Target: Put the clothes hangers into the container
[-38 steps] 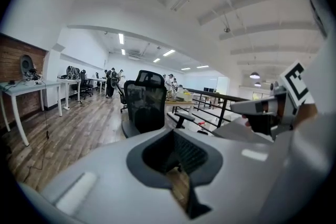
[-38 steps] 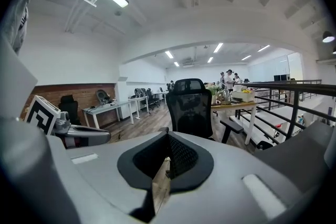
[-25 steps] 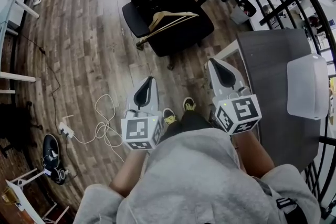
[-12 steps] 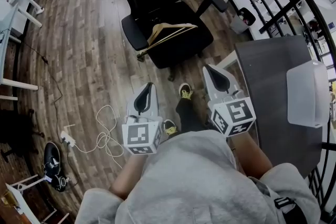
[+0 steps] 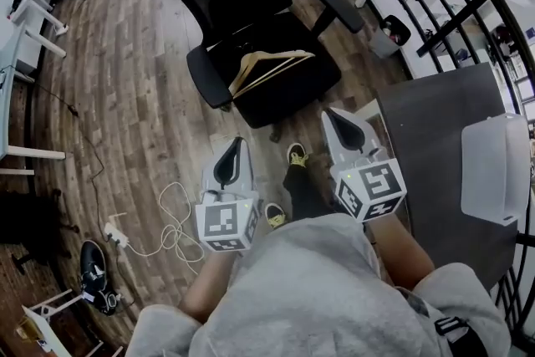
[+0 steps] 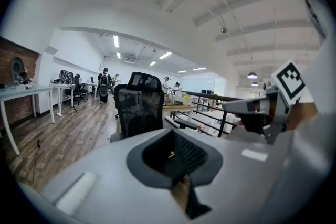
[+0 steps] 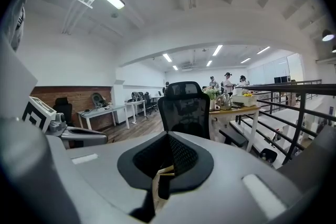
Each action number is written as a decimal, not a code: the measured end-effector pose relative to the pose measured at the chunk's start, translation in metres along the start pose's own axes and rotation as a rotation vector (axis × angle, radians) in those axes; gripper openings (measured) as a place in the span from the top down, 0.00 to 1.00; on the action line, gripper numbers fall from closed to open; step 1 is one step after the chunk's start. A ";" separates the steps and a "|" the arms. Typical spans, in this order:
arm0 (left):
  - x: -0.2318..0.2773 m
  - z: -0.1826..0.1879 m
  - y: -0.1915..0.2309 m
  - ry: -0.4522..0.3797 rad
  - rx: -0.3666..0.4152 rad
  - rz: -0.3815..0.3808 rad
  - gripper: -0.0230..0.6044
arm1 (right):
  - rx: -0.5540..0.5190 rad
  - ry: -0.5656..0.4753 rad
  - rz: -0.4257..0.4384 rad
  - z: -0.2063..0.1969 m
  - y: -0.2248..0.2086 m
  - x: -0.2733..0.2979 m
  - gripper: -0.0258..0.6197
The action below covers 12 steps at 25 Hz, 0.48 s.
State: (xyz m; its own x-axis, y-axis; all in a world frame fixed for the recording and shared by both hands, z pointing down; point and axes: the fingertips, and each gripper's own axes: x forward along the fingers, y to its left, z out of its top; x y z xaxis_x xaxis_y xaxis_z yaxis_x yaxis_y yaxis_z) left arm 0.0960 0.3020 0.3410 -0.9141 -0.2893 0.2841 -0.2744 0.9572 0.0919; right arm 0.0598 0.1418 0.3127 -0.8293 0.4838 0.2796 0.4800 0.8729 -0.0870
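Note:
Wooden clothes hangers (image 5: 269, 68) lie in a loose pile on the seat of a black office chair (image 5: 242, 21), ahead of both grippers in the head view. The container (image 5: 495, 168), a translucent white box, stands on a dark table (image 5: 430, 138) at the right. My left gripper (image 5: 236, 143) is shut and holds nothing, short of the chair's near edge. The right gripper (image 5: 331, 113) is also shut and empty, beside the seat's right corner. The chair back fills the middle of the left gripper view (image 6: 137, 107) and the right gripper view (image 7: 185, 106).
A white cable and power strip (image 5: 163, 217) lie on the wooden floor at the left, with a black shoe (image 5: 94, 284) beyond them. A black railing (image 5: 468, 8) runs along the right. White desk legs (image 5: 38, 8) stand far left. The person's feet (image 5: 295, 153) are between the grippers.
The person has stepped toward the chair. Chair and hangers now sit lower and nearer in the head view. Both grippers came forward with the body and stayed shut.

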 end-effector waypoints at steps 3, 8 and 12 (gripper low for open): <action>0.028 0.001 0.003 0.029 -0.002 0.003 0.95 | 0.019 0.010 0.001 0.002 -0.018 0.021 0.96; 0.068 0.006 0.009 0.060 -0.013 0.012 0.95 | 0.037 0.023 0.008 0.006 -0.046 0.053 0.96; 0.098 0.011 0.011 0.080 -0.031 0.014 0.95 | 0.052 0.032 0.021 0.009 -0.066 0.076 0.96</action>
State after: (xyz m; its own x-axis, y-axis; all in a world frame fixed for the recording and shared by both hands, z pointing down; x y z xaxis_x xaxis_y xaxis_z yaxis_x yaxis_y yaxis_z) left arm 0.0002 0.2844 0.3590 -0.8907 -0.2770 0.3605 -0.2516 0.9608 0.1168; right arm -0.0378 0.1219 0.3315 -0.8092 0.5004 0.3080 0.4806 0.8652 -0.1429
